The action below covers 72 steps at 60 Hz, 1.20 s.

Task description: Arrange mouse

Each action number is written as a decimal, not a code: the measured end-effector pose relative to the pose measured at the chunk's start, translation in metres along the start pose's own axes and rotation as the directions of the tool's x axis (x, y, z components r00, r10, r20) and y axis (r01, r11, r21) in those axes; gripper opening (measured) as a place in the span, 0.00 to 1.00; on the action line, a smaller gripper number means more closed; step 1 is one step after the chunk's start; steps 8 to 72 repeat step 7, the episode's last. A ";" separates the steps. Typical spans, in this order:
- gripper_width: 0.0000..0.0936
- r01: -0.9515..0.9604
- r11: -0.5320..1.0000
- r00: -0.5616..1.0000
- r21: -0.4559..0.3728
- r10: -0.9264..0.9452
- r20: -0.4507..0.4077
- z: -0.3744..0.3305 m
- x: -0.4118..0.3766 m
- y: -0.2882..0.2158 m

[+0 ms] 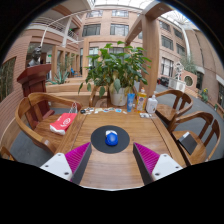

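- The two-finger gripper is held above the near part of a round wooden table, with its magenta-padded fingers spread wide and nothing gripped between them.
- A small rounded blue mouse is seen just ahead of the fingertips, on the midline between the fingers, resting on a round black mouse mat.
- The mouse is touched by neither finger; a clear gap is left at each side.
- Beyond the mat, at the far rim of the table, a few bottles and a leafy green potted plant are seen, well apart from the tongs.
- To the left of the tongs a wooden armchair holds a red and white cloth-like item; what it is cannot be told for sure.
- The step in hand is judged to be the approach for the grasp.
- To do it well, the tongs should be lowered and advanced straight along the midline, so that the mouse is straddled evenly.
- The pads should be brought level with the mouse's widest flanks before any closing, as a rounded shell is likely to squirt forward if pinched too high.
- The closing should be slow, and the mat should not be dragged by the fingertips.
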State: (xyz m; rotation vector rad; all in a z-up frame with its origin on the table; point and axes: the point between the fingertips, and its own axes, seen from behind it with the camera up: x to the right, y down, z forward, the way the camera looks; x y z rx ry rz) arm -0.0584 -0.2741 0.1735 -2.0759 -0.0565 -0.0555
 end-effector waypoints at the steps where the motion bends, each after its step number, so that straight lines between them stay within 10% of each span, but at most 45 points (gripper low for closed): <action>1: 0.91 0.003 1.000 1.000 -0.001 -0.003 -0.001 -0.001 0.000 0.000; 72: 0.91 0.000 1.000 1.000 0.000 0.000 0.006 -0.005 -0.002 -0.001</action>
